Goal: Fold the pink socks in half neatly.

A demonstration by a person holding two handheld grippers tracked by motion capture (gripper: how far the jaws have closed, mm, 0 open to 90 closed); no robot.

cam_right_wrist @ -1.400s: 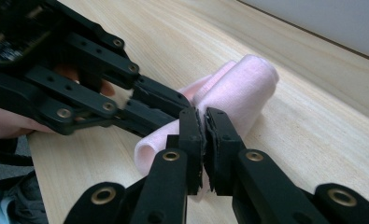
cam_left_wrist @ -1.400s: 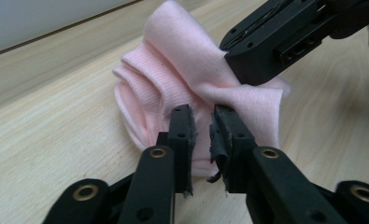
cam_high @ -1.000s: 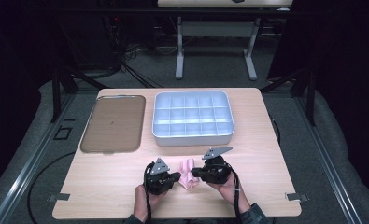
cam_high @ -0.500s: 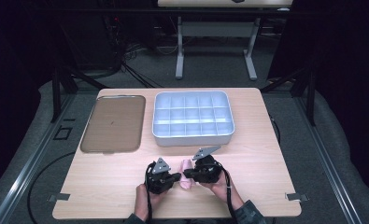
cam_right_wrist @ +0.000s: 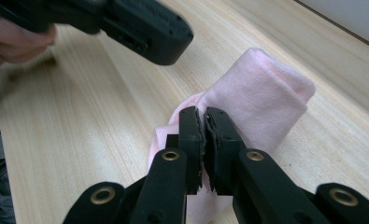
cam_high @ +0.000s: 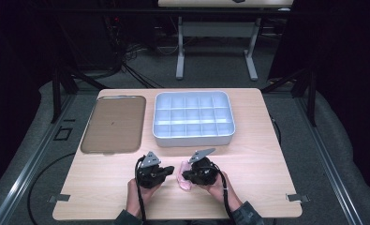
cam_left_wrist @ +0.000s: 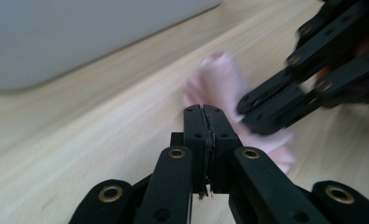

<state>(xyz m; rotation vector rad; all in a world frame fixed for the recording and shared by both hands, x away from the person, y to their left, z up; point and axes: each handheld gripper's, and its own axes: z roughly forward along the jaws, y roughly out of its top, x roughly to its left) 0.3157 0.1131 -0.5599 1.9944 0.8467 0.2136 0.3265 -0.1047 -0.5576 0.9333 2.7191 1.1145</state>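
A folded pink cloth (cam_high: pixel 184 181) lies near the front edge of the wooden table (cam_high: pixel 262 159), between my two grippers. In the right gripper view the cloth (cam_right_wrist: pixel 261 98) sits right behind my right gripper (cam_right_wrist: pixel 203 114), whose jaws are pressed together on a raised fold of it. My left gripper (cam_left_wrist: pixel 204 114) is shut with nothing between its jaws, its tip just short of the cloth (cam_left_wrist: pixel 219 79). From the high view, the left gripper (cam_high: pixel 170 169) and right gripper (cam_high: pixel 186 175) point toward each other. The right gripper (cam_left_wrist: pixel 247 109) reaches across the cloth in the left gripper view.
A white compartment tray (cam_high: pixel 193 139) stands at the back centre of the table, its wall (cam_left_wrist: pixel 79 37) close behind the left gripper. A flat brown tray (cam_high: pixel 113 124) lies to its left. Bare wood stretches to either side of the hands.
My right gripper has moved left, onto the pink cloth, closing the gap to the left gripper. The left gripper has stayed put.
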